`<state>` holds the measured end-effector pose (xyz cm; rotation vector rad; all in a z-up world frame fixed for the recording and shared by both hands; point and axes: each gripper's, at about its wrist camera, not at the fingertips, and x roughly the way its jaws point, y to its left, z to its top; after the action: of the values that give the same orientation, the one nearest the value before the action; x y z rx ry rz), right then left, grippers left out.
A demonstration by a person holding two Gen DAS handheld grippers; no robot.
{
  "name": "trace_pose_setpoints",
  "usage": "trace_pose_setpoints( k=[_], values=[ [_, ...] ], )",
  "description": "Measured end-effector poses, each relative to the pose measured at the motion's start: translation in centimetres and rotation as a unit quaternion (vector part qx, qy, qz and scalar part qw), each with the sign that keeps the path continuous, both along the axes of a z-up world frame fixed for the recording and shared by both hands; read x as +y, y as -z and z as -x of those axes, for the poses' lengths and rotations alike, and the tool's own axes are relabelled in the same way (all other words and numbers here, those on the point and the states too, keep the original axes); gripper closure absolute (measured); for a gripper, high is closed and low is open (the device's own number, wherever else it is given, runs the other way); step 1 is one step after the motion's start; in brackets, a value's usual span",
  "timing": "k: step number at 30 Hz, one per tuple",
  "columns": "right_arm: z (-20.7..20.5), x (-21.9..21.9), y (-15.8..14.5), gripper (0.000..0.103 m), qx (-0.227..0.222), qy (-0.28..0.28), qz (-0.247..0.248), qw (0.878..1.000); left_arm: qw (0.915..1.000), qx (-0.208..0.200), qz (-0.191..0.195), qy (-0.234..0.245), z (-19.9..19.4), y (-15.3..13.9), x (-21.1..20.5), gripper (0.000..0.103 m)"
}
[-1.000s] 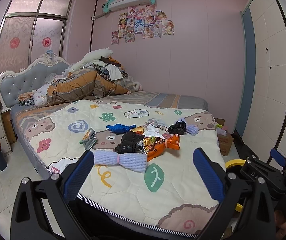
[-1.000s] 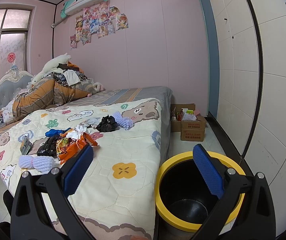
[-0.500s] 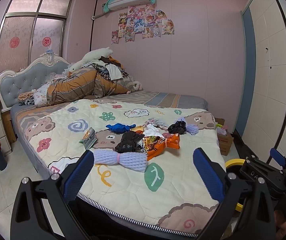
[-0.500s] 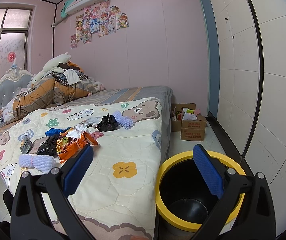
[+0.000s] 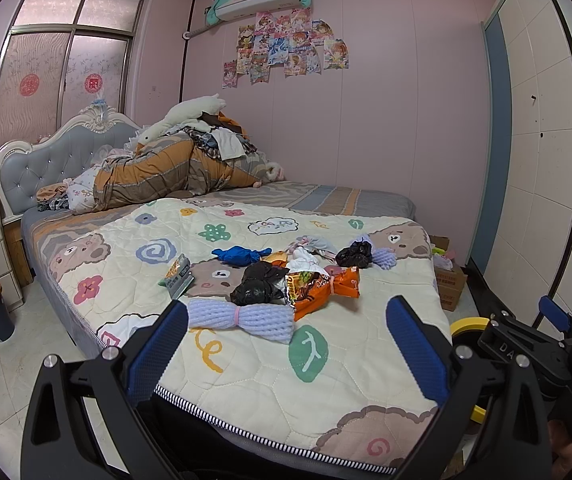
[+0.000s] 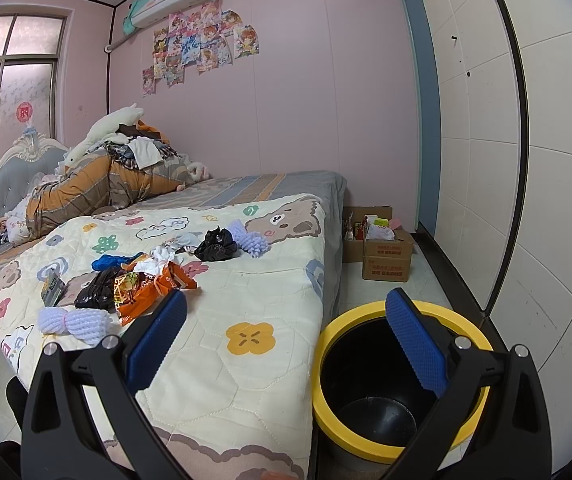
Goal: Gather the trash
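Trash lies in a loose cluster on the patterned quilt of the bed, and we hold both hand-held grippers short of it. Farthest left in the left wrist view a small snack packet lies flat by itself. Just right of it a lilac foam net tied at the middle lies nearest the bed's front edge, touching a black plastic bag behind it. A knotted blue bag sits farther back. An orange snack wrapper lies against the black bag's right side, with crumpled white paper just behind it. Farther right a second black bag touches a second lilac foam net.

Our left hand-held gripper hangs over the near edge of the bed, jaws spread wide, nothing between them. Our right hand-held gripper is likewise wide open and holds nothing; its left finger is over the quilt and its right finger is over a yellow-rimmed black bin that stands on the floor just beside the bed. Beyond the bin a cardboard box of oddments sits near the wall.
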<state>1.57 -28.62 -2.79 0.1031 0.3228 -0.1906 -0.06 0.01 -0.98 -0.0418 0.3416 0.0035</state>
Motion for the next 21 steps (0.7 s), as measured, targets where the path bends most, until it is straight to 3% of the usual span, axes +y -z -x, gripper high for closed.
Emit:
trace_pose_setpoints(
  k=[21],
  values=[
    [-0.02, 0.2, 0.14, 0.007, 0.001, -0.001, 0.0, 1.0, 1.0, 0.001, 0.0, 0.0, -0.03, -0.01, 0.0, 0.007]
  ],
)
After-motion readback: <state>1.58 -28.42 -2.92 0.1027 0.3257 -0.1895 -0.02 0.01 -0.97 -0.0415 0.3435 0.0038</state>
